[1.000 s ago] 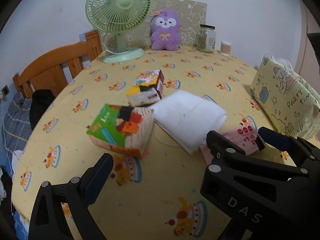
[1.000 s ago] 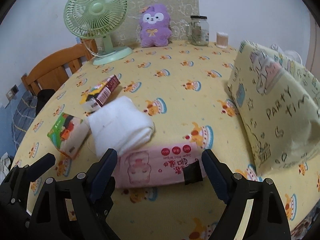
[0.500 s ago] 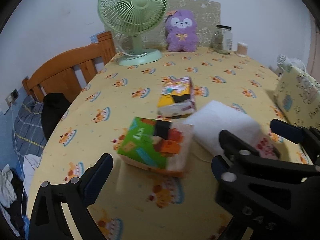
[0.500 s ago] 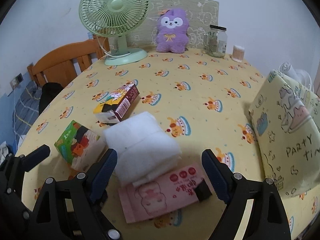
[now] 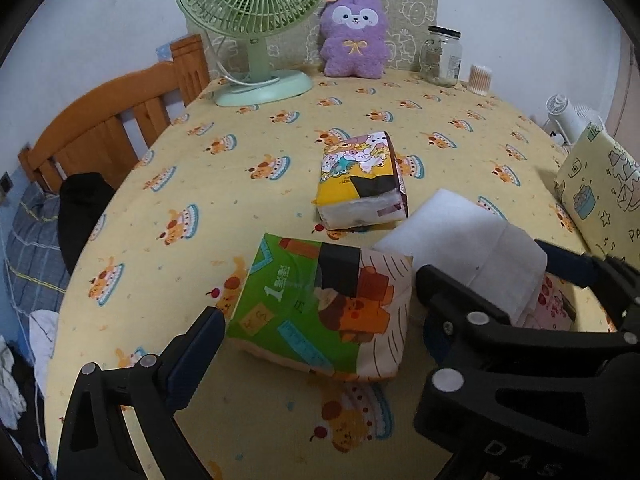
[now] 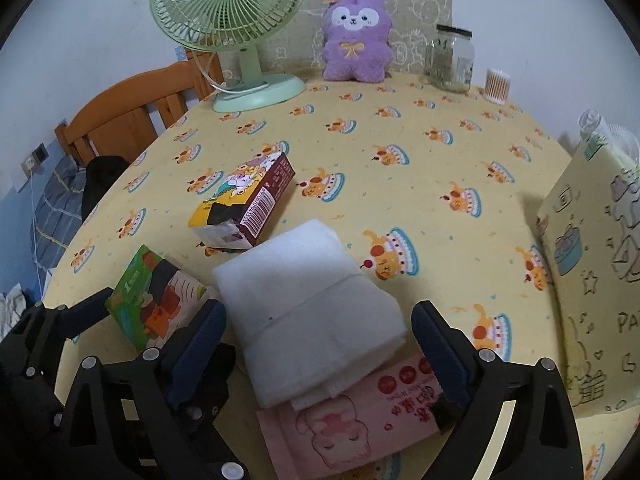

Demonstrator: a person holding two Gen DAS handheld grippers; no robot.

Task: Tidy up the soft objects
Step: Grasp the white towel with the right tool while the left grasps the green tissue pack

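Left wrist view: left gripper (image 5: pixel 320 322) jaws spread astride one green tissue pack (image 5: pixel 324 308) on the bench (image 5: pixel 240 184) — one yellow tissue pack (image 5: pixel 362 178) behind.

Right wrist view: right gripper (image 6: pixel 320 330) jaws, just widened, flank one white towel (image 6: pixel 308 300); one pink wipes pack (image 6: pixel 352 416) under it.

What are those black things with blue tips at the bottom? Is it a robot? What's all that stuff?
No robot: a person holds two grabbing tools, each with a camera looking along its claw. One picture is from the left claw, one from the right claw. Both are open, holding nothing. On the yellow cake-print cloth lie a green tissue pack, a yellow tissue pack, a folded white towel and pink wipes. At the back stand a fan and a purple plush toy.
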